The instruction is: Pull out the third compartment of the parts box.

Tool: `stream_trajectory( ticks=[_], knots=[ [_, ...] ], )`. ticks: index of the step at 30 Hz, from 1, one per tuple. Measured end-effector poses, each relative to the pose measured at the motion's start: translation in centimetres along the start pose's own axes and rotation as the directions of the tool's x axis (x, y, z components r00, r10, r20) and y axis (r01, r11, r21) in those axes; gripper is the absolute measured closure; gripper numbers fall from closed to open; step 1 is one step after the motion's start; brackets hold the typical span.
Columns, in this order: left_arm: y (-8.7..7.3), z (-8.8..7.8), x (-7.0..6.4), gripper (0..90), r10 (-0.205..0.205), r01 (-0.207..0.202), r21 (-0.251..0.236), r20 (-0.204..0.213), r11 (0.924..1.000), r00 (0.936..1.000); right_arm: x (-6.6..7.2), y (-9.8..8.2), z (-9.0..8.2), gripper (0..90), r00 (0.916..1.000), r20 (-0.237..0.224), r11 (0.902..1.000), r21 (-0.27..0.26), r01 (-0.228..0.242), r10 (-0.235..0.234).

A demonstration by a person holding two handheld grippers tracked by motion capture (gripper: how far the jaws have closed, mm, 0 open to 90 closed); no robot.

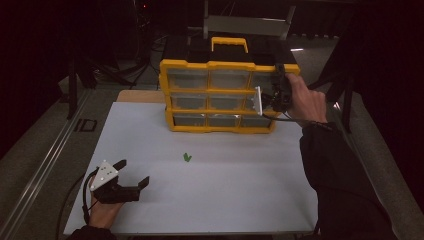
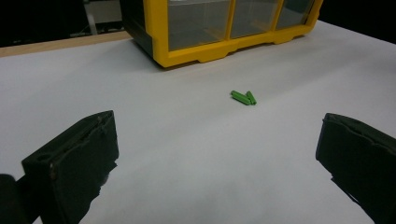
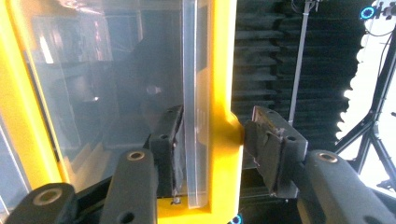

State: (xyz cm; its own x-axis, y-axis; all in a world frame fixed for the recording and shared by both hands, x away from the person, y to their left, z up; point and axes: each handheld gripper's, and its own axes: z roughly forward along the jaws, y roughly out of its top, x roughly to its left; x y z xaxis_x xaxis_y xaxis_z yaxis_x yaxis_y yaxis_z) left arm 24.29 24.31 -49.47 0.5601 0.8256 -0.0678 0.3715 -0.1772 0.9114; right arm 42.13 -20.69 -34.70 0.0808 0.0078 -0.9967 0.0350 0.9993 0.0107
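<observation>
A yellow parts organizer [image 1: 186, 65] with clear drawers and a handle stands at the back of the white table [image 1: 240, 190]. My right gripper [image 1: 276, 86] is at its upper right corner. In the right gripper view its jaws [image 3: 212, 135] straddle the yellow side post [image 3: 223, 84] and the clear drawer wall, with both pads against them. Two small green pegs [image 1: 187, 157] lie together mid-table, seen ahead in the left gripper view [image 2: 243, 97]. My left gripper [image 1: 134, 172] rests near the front left corner, wide open [image 2: 219, 128] with nothing between its fingers.
A wooden board edge [image 1: 140, 96] shows behind the white table at the left. Dark stands and cables surround the table. A metal rail [image 1: 45, 165] runs along the left side. A sleeve [image 1: 340, 180] crosses the table's right edge.
</observation>
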Motion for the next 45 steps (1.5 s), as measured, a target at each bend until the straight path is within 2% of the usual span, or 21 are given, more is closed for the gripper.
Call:
stream_trajectory(
  ticks=[13,25,28,31,33,38,45],
  knots=[
    [0.0,0.0,0.0,0.0,-0.001,0.001,0.002,0.0,1.0,1.0,0.1,-0.1,-0.1,56.2,0.9999,0.011,0.9999,-0.003,0.011,-0.011],
    [0.0,0.0,0.0,0.0,0.001,-0.001,0.004,0.001,1.0,1.0,-0.3,-0.3,-1.5,56.5,0.9997,0.001,0.9994,-0.025,0.024,-0.024],
    [0.0,0.1,0.0,0.0,0.0,0.0,0.005,0.001,1.0,1.0,-0.6,-0.5,-2.0,55.1,0.9997,-0.013,0.9993,-0.031,0.019,-0.019],
    [0.0,0.1,-0.1,0.0,0.0,0.0,0.006,0.002,1.0,1.0,-1.0,-0.5,-2.3,58.2,0.9986,-0.05,0.9992,-0.037,0.013,-0.015],
    [0.0,0.1,-0.1,0.0,0.004,-0.004,0.007,0.001,1.0,1.0,-1.4,-0.6,-2.3,60.5,0.9964,-0.085,0.9992,-0.04,0.002,-0.005],
    [0.0,0.1,0.0,0.0,0.0,0.0,0.006,0.002,1.0,1.0,-1.6,-0.6,-2.3,67.1,0.9909,-0.134,0.999,-0.044,0.005,-0.011],
    [0.0,0.1,0.0,0.0,0.002,-0.002,0.007,0.003,1.0,1.0,-2.1,-0.5,-2.0,72.4,0.9823,-0.187,0.9991,-0.044,-0.001,-0.007]
  ],
)
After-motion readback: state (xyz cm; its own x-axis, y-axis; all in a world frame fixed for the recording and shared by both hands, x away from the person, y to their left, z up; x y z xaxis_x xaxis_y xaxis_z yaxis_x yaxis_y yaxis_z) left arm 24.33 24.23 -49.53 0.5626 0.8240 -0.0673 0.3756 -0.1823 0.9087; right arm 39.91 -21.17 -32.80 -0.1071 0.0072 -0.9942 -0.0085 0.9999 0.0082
